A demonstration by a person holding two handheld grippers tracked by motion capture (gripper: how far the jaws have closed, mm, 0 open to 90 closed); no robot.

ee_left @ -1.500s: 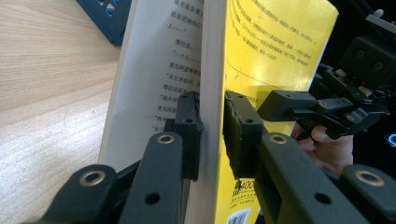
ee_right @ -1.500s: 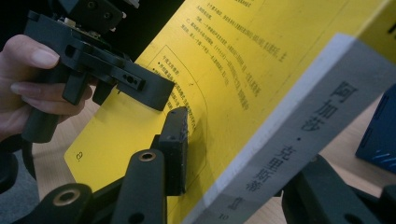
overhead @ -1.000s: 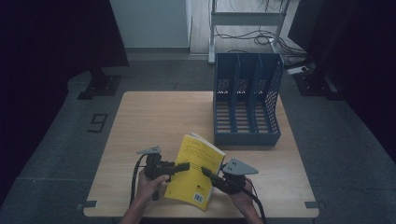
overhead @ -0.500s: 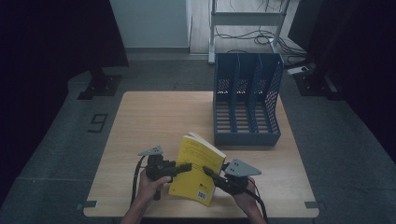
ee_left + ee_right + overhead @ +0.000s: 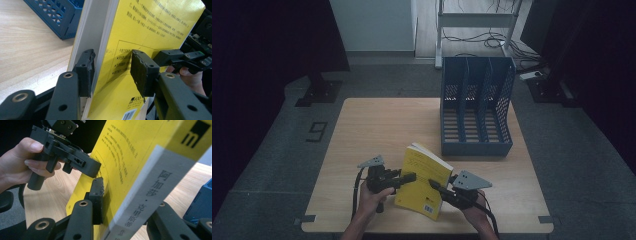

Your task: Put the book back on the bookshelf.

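Observation:
A yellow paperback book [image 5: 424, 177] stands tilted on its lower edge near the table's front, between both grippers. My right gripper [image 5: 435, 186] is shut on it across the spine end; the near pad [image 5: 98, 192] presses the yellow cover [image 5: 125, 155]. My left gripper [image 5: 411, 176] reaches the book's opposite edge. Its jaws have just been opening: one pad [image 5: 87, 71] sits by the page edges, and the other pad [image 5: 140, 73] stands clear of the cover [image 5: 150, 37]. The book is still between them.
A blue three-slot file rack [image 5: 477, 146] stands at the table's far right, its corner close by [image 5: 57, 17]. Bare wooden tabletop [image 5: 377, 125] lies left of and behind the book. A hand [image 5: 20, 162] holds the left gripper [image 5: 75, 162].
The left gripper's jaws have spread apart around the book's edge. Both hands have stayed where they were, and the right gripper keeps its grip.

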